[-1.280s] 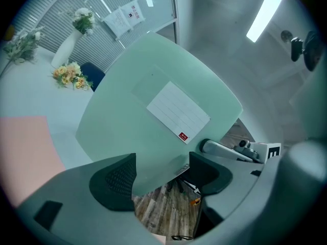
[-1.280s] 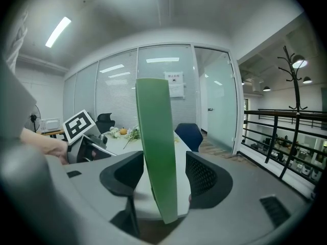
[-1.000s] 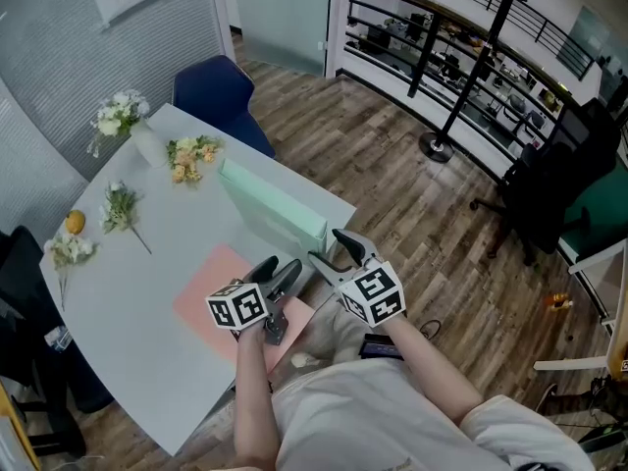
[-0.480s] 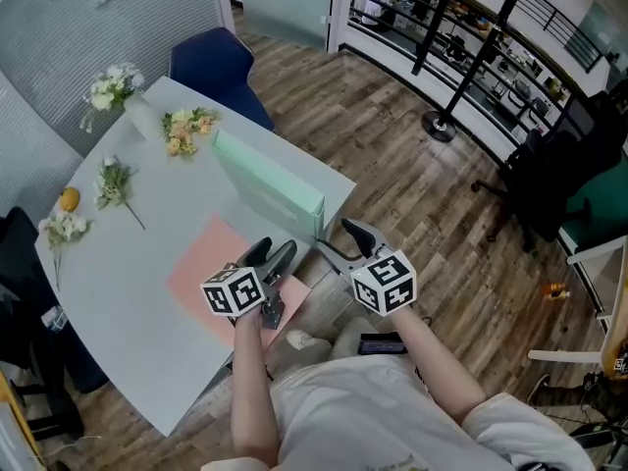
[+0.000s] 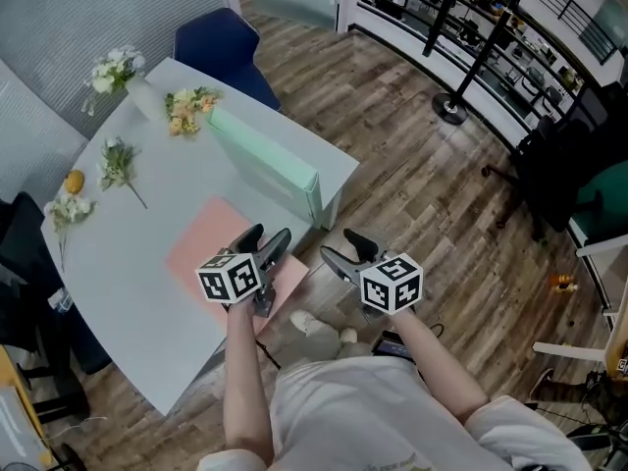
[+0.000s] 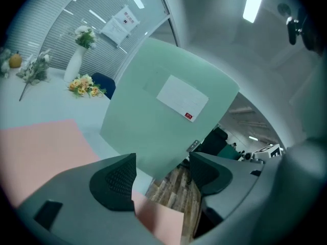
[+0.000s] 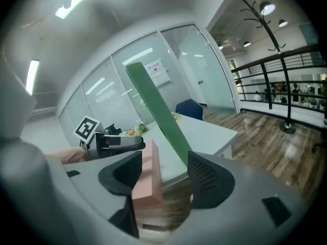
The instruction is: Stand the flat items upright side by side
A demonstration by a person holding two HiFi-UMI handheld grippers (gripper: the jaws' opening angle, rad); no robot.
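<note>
A mint-green flat case point(image 5: 263, 163) stands upright on its long edge on the white table point(image 5: 118, 283); it also fills the middle of the left gripper view point(image 6: 168, 111) and shows as a slanted green slab point(image 7: 158, 114) in the right gripper view. A pink flat item point(image 5: 206, 255) lies flat, its near corner over the table edge. My left gripper point(image 5: 268, 239) is open just above that corner, nothing between its pads point(image 6: 115, 180). My right gripper point(image 5: 341, 249) is open past the table edge, facing the pink item's edge point(image 7: 145, 180) and not touching it.
Loose flowers point(image 5: 120, 163), a small bouquet point(image 5: 186, 108), a white vase with blooms point(image 5: 123, 72) and an orange fruit point(image 5: 74, 181) sit at the table's far side. A blue chair point(image 5: 224, 47) stands behind the table. Wood floor lies to the right.
My right gripper has drawn back from the end of the green case, off the table edge. The left gripper has stayed over the pink item's near corner.
</note>
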